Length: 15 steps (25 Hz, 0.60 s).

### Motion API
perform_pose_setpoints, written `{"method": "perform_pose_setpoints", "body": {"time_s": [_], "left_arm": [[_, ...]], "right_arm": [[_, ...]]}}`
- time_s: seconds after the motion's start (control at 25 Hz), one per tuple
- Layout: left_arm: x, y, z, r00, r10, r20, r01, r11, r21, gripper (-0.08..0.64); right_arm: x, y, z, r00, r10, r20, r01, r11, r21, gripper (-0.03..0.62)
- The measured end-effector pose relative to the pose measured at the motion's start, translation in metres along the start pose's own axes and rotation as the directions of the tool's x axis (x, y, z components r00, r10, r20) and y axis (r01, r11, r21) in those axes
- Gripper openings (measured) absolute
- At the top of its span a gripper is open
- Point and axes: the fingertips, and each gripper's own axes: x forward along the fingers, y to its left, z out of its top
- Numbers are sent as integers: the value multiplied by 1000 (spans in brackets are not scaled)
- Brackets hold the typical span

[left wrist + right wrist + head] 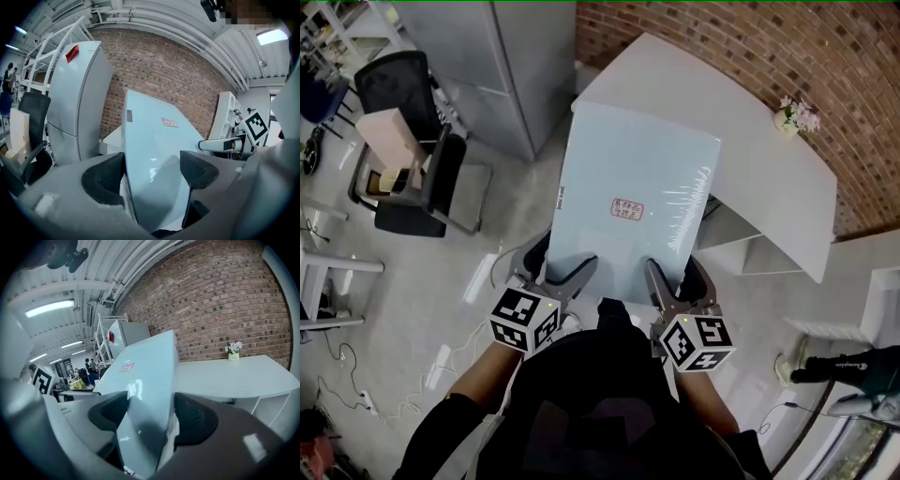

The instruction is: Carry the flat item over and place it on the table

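Panel held, table ahead — chair left

A white table by the brick wall carries a small pot of flowers.

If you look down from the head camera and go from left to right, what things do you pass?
Chair → left claw → right claw → flowers. Both claws grip the board, which spans them, so it has no place in the order.
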Motion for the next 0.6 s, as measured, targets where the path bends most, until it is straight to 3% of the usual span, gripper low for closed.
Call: {"method": "perform_pose_setpoints", "body": {"time_s": [0.6], "left_arm": [[131,10,50,996,30,-83,-30,1000,-1,387]], "right_arm": [[89,-99,59,999,31,-34,-30,998,53,319]]}}
